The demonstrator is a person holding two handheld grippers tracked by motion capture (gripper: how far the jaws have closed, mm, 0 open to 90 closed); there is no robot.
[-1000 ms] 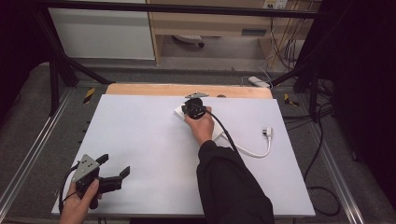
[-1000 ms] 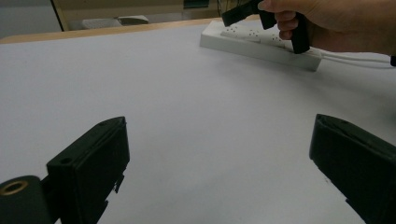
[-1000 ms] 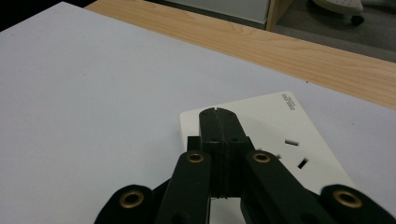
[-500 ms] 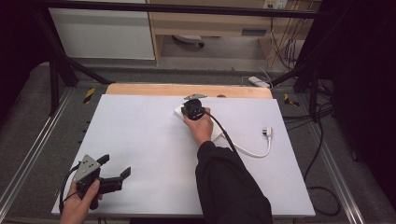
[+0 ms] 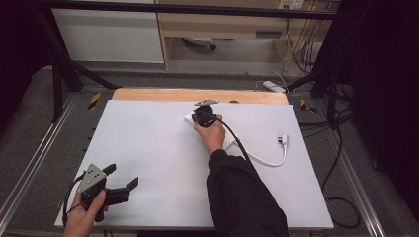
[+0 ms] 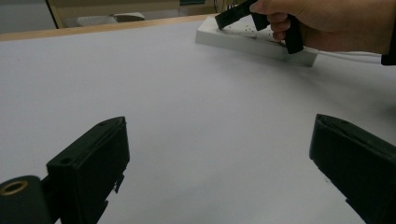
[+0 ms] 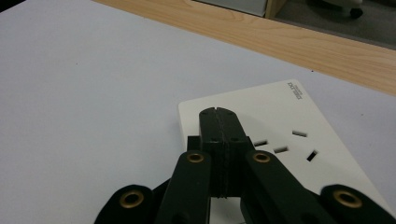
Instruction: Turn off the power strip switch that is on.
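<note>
The white power strip (image 5: 225,136) lies near the far edge of the tabletop (image 5: 148,143), a little right of its middle, just short of the bare wooden band (image 5: 163,95) that runs along that edge. Its white cord (image 5: 264,160) curls toward the right edge and ends in a plug (image 5: 282,140) lying flat, well inside that edge. The right gripper (image 5: 200,112) rests over the far end of the strip with its jaws pressed flat together and nothing between them. The left gripper (image 5: 121,181) sits at the near left corner, close to the near edge, jaws spread wide and empty. Between the two stretches a broad bare sheet of white tabletop, and the whole left half stands open for moving.

The right gripper view brings out what the high view hides under the hand: the closed tips (image 7: 218,122) lie on the strip's top face close to its end, beside a group of socket slots (image 7: 285,144), with small lettering at the strip's far corner. The left gripper view shows the strip (image 6: 252,44) side-on as a low slab lying flat, with the right hand (image 6: 327,21) above it and the two wide jaws framing bare tabletop.

Set against the earlier frames, both hands, the strip and the cord lie as they did; nothing has shifted.
</note>
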